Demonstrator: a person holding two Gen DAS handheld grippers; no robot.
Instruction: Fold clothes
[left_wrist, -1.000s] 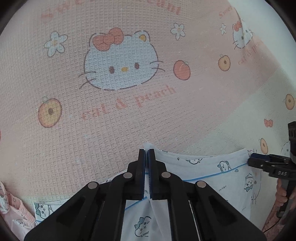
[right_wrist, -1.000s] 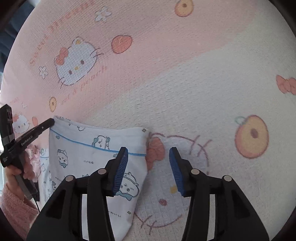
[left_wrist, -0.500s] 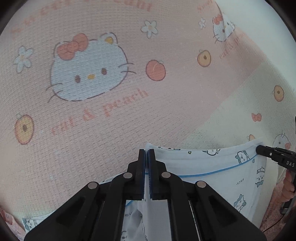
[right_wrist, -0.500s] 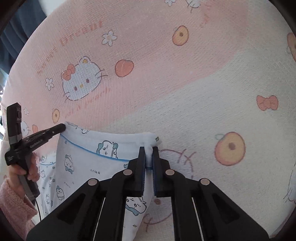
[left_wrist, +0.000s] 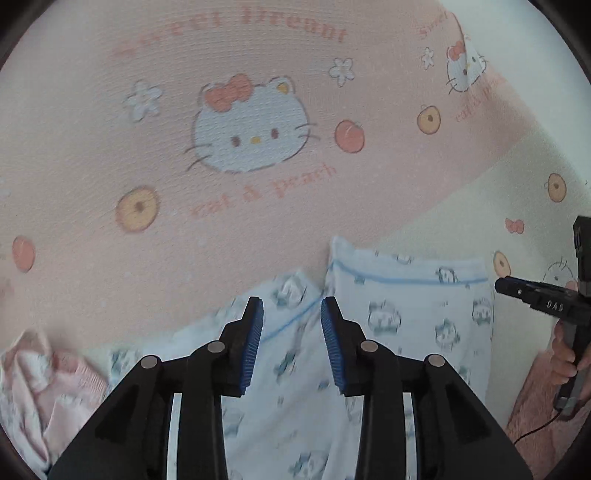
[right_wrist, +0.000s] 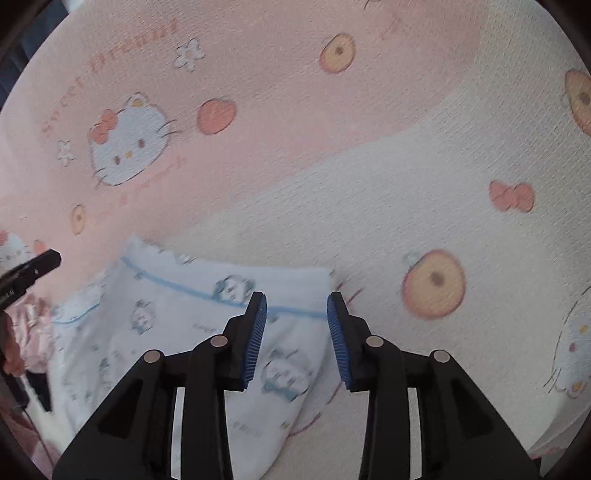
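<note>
White cotton printed with small blue cartoon figures, the garment (right_wrist: 207, 325) lies on the pink-and-cream cartoon-cat bedspread (left_wrist: 258, 192), its blue-piped edge turned over into a flat layer. Half a second ago both claws were clenched on that edge, one at each corner; now both have let go and the cloth has dropped onto the bed. The left claw (left_wrist: 291, 339) is spread wide and empty, hanging just above the rumpled left part of the garment. The right claw (right_wrist: 295, 336) is equally wide and empty, with its left finger over the cloth's right corner and its right finger over bare bedspread. I judge that one fold has just been laid down and released, though the left part looks bunched and may want smoothing. A pink garment (left_wrist: 44, 384) lies crumpled at the far left. Both claws point forward and down at the bed
</note>
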